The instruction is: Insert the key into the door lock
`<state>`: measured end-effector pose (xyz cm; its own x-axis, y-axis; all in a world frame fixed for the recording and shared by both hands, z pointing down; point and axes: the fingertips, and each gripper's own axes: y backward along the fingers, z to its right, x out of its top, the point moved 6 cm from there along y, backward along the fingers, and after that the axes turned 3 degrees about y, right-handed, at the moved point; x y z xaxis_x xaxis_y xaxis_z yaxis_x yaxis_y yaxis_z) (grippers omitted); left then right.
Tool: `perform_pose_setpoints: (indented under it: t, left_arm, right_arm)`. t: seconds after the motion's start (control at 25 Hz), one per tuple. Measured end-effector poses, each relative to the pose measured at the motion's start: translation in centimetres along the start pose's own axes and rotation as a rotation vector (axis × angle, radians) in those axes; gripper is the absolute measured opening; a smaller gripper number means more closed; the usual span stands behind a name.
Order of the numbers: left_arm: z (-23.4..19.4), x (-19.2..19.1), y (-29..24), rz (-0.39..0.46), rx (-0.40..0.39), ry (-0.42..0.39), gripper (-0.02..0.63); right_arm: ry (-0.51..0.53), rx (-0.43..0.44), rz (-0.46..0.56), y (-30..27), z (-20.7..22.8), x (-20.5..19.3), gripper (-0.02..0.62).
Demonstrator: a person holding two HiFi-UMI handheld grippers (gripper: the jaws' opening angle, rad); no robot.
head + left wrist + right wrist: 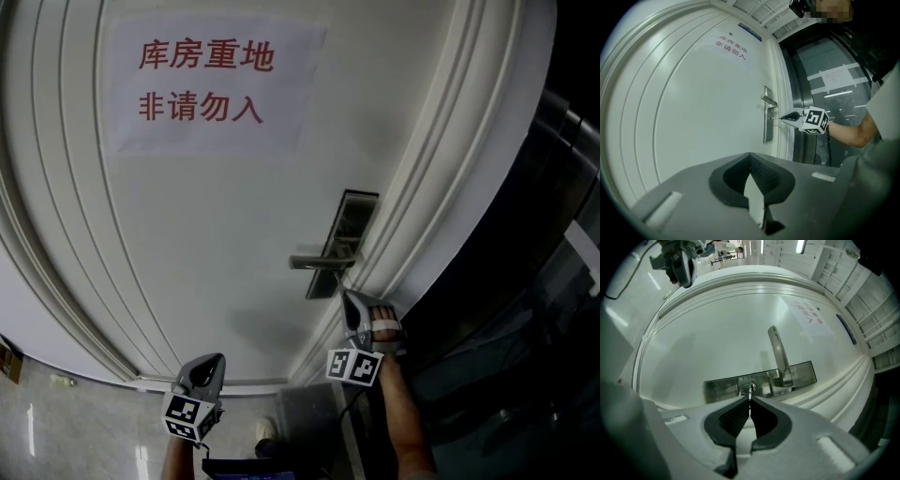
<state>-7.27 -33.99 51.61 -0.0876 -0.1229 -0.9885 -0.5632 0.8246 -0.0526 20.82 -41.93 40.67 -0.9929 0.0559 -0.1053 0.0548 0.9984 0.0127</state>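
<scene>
A white door (216,234) carries a metal lock plate (342,239) with a lever handle (317,262). My right gripper (750,398) is shut on a small metal key (750,392). The key's tip sits at the round keyhole (748,388) in the lock plate (722,387), below the handle (777,350); how deep it is in I cannot tell. In the left gripper view the right gripper (783,117) points level at the plate (767,129), the key (774,118) bridging the gap. My left gripper (217,358) hangs back at the lower left, jaws shut (750,155) on nothing.
A paper sign (206,84) with red characters is stuck high on the door. Moulded white frame (441,187) runs right of the lock, with dark glass panels (825,93) beyond it. A person's forearm (405,422) holds the right gripper. Pale tiled floor (56,412) lies below.
</scene>
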Motion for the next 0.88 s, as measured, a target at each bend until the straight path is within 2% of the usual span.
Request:
perform_pose_setpoints:
  t: [0.88]
  left_arm:
    - [-0.7, 0.1, -0.1, 0.009, 0.016, 0.009, 0.002]
  right_arm:
    - [0.063, 0.017, -0.035, -1.2, 0.2, 0.5, 0.011]
